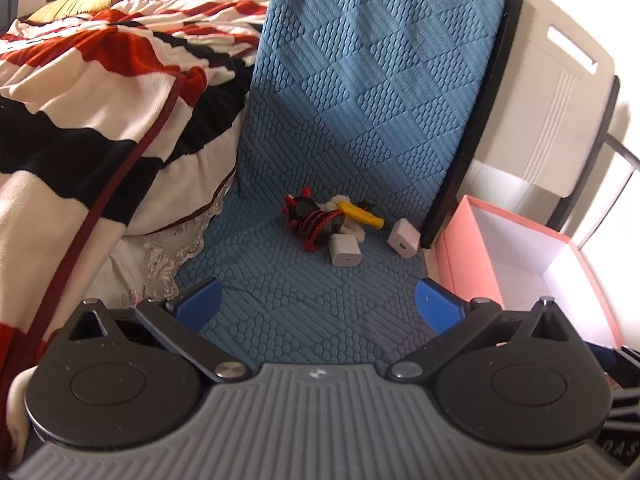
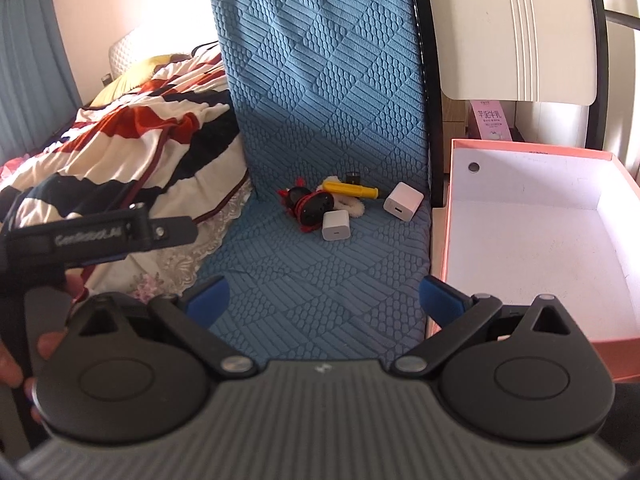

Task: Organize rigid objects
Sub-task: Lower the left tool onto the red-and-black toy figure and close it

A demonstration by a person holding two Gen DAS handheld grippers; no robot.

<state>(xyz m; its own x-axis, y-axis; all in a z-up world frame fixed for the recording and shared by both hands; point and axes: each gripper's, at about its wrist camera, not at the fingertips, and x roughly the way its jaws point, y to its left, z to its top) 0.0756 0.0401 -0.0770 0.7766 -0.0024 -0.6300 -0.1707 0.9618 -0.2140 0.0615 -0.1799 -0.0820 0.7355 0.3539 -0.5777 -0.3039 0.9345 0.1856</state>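
Small objects lie on a blue textured chair seat (image 1: 304, 304) (image 2: 320, 280): two white charger cubes (image 1: 345, 254) (image 1: 404, 237) (image 2: 335, 225) (image 2: 403, 201), a yellow tool (image 1: 360, 215) (image 2: 350, 190), a red-and-black toy (image 1: 314, 220) (image 2: 308, 204), a white fluffy piece (image 2: 356, 207) and a small black item (image 2: 353, 178). My left gripper (image 1: 319, 305) is open and empty, well short of the pile. My right gripper (image 2: 324, 300) is open and empty, also short of it. The left gripper's body (image 2: 100, 236) shows at the left of the right wrist view.
A pink box (image 1: 520, 256) (image 2: 536, 240) with a white inside stands open right of the seat. A striped blanket (image 1: 100, 92) (image 2: 132, 132) lies on the bed to the left. A second chair's white back (image 1: 560, 92) (image 2: 516, 28) stands behind the box.
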